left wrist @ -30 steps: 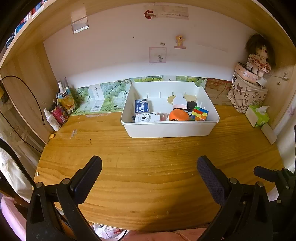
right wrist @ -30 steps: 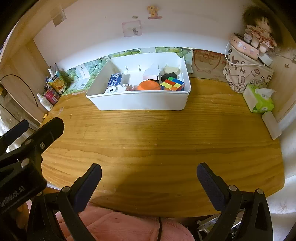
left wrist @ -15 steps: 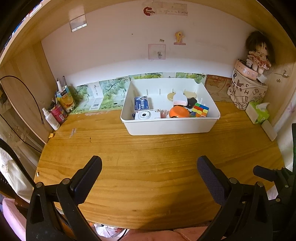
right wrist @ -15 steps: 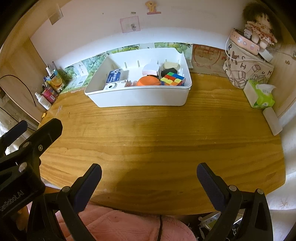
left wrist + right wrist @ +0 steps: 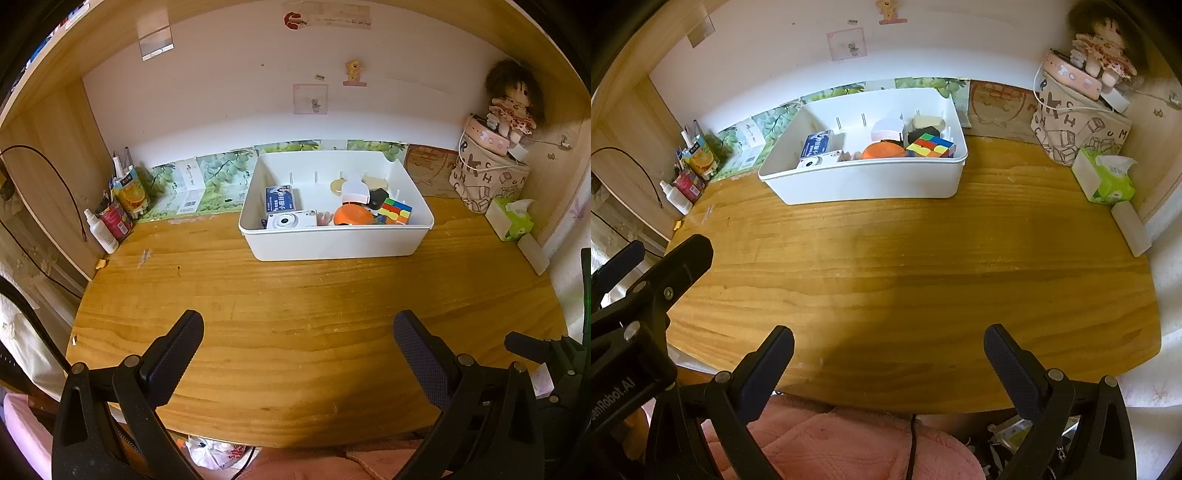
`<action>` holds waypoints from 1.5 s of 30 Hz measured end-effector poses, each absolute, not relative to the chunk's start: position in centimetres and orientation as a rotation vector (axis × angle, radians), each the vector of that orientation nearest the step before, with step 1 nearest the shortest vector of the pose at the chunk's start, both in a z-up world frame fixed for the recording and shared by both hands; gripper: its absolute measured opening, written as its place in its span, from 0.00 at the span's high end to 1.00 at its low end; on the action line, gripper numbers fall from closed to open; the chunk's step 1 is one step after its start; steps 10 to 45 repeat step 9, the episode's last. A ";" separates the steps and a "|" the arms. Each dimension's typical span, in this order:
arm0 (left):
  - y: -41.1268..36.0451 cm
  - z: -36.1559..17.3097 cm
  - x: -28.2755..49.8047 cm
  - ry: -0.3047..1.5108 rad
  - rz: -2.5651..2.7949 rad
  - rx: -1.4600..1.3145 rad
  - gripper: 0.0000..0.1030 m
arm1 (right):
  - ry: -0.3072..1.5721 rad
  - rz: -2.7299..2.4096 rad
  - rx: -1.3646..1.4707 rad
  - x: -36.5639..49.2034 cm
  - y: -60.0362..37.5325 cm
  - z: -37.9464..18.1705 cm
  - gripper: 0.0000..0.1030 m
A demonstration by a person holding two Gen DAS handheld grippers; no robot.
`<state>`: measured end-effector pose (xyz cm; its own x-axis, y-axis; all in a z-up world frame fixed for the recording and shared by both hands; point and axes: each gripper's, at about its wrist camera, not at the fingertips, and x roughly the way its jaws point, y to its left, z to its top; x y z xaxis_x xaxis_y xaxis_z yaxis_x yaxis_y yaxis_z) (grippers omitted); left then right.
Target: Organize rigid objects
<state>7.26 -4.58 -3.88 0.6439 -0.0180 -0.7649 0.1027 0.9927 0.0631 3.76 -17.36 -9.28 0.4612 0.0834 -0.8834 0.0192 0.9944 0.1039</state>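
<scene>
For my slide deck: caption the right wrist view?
Open right gripper faces white bin holding camera and puzzle cube.

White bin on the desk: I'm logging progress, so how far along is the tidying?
Done: the white bin holds the camera, blue box, orange item and puzzle cube. In hand: nothing; left gripper and right gripper are open. Left: nothing loose shows on the desk.
</scene>
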 end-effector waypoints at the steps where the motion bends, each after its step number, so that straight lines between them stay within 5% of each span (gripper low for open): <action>1: -4.6 -3.9 7.1 0.869 -0.069 0.104 0.01 | 1.092 0.040 0.104 3.6 -17.4 -9.3 0.00; 45: -4.4 -3.9 6.3 0.870 -0.063 0.099 0.01 | 1.092 0.053 0.104 2.7 -17.4 -9.5 0.00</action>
